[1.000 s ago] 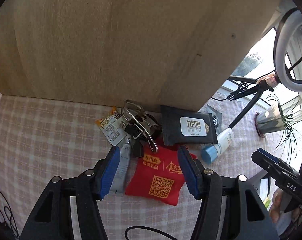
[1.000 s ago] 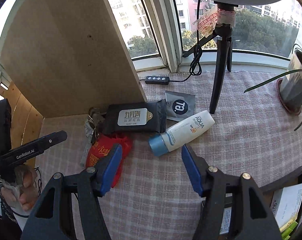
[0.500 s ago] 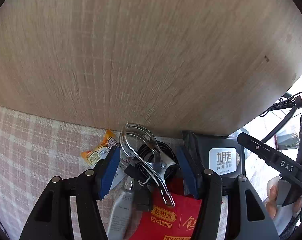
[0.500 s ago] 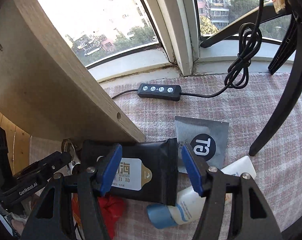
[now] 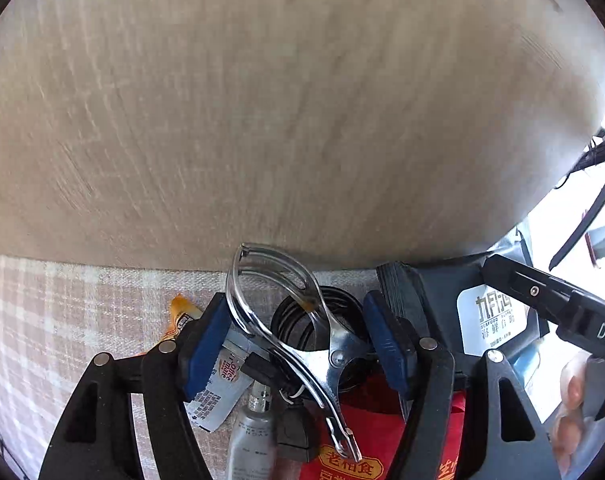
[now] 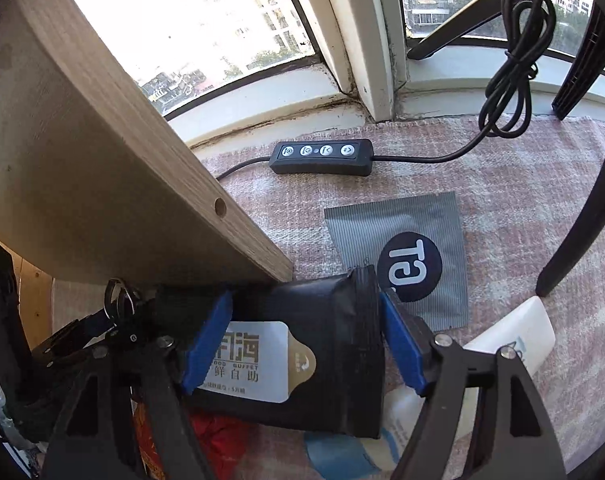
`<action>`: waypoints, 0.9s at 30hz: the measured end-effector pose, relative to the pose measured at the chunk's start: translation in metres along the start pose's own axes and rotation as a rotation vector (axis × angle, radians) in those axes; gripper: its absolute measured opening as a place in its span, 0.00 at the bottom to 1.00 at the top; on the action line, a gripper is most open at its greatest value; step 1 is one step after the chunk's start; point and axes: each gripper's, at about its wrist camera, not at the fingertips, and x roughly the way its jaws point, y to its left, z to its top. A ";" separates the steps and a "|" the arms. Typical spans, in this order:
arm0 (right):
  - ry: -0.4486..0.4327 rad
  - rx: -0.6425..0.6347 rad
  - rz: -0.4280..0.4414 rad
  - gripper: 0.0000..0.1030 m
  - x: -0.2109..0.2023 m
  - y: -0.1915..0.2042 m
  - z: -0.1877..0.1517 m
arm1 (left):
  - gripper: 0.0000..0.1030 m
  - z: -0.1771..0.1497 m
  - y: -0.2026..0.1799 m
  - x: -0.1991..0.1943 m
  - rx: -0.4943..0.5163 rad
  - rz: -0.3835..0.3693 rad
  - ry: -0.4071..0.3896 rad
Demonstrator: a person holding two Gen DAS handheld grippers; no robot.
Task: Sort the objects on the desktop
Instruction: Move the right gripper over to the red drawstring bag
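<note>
Both grippers moved closer since earlier frame. Left gripper (image 5: 296,344) wide around metal clip (image 5: 298,320), lower centre. Right gripper (image 6: 306,344) wide astride black wipes pack (image 6: 302,364), "SEAFOOD BUFFET" part-hidden. Grey sachet (image 6: 406,256) reads "Ta".

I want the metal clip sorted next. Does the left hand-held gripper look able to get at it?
Probably yes. The left hand-held gripper is open with the metal clip lying on top of the pile between its fingers; only the coiled black cable beneath might get caught.
</note>
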 end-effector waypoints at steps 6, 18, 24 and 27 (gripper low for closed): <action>0.045 -0.008 0.015 0.72 -0.005 0.005 -0.030 | 0.63 -0.026 0.001 -0.012 0.019 -0.031 0.016; 0.010 -0.084 -0.017 0.72 -0.029 0.042 -0.152 | 0.65 -0.114 0.012 -0.055 0.095 -0.044 0.044; 0.025 -0.123 -0.003 0.72 -0.039 0.056 -0.208 | 0.67 -0.144 0.038 -0.070 0.115 -0.039 0.062; 0.053 -0.125 0.024 0.72 -0.042 0.061 -0.228 | 0.67 -0.175 0.054 -0.079 0.111 -0.037 0.064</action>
